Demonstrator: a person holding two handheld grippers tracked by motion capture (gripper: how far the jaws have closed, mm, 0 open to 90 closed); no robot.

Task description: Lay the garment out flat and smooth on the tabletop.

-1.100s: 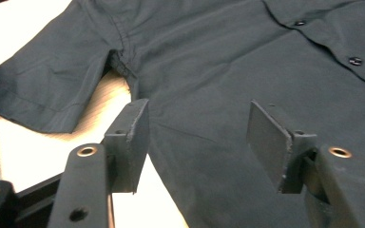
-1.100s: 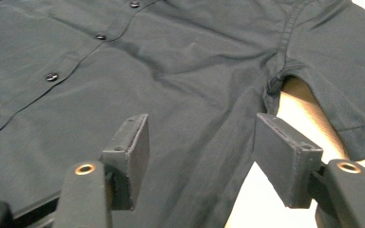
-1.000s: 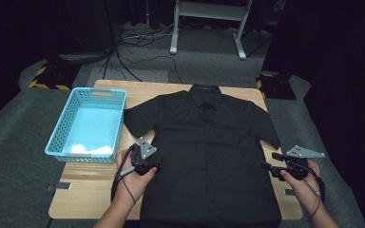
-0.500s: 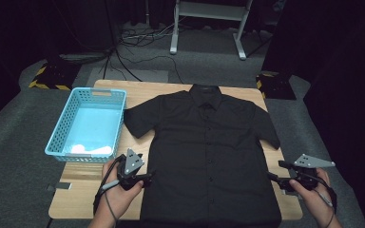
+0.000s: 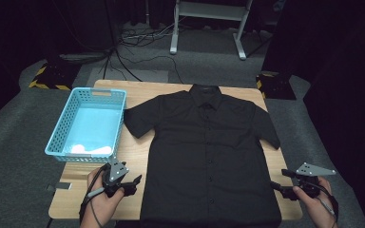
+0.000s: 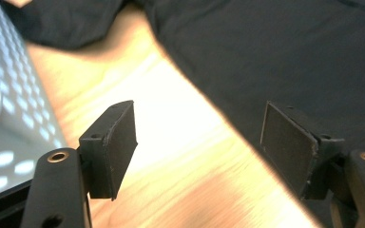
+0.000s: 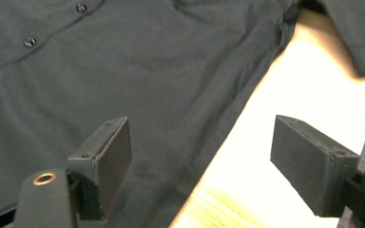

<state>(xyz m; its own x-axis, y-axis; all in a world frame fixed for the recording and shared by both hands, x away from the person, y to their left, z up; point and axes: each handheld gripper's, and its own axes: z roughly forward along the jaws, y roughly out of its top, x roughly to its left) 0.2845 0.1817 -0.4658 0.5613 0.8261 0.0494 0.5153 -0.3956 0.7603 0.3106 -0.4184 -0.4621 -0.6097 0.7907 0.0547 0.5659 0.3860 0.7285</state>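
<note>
A black short-sleeved shirt (image 5: 209, 152) lies spread flat, buttoned, on the wooden table (image 5: 145, 95). My left gripper (image 5: 134, 184) is near the table's front left, beside the shirt's lower left edge. In the left gripper view it (image 6: 199, 137) is open over bare wood, its right pad above the shirt (image 6: 275, 52). My right gripper (image 5: 276, 187) is at the shirt's lower right edge. In the right gripper view it (image 7: 202, 152) is open, the shirt's side edge (image 7: 247, 109) lying below the gap. Both pairs of jaws have just been opening, and no pad presses on anything.
A light blue perforated basket (image 5: 62, 135) stands on the table's left side, with something white in its near end. Its wall (image 6: 9, 95) is close on the left in the left gripper view. Bare wood (image 7: 309, 95) runs along the shirt's right side. Cables and a stand sit on the floor beyond.
Both hands have drawn back toward the table's near edge, the left one also moving left off the shirt's edge. Both pairs of jaws stand wider apart than before.
</note>
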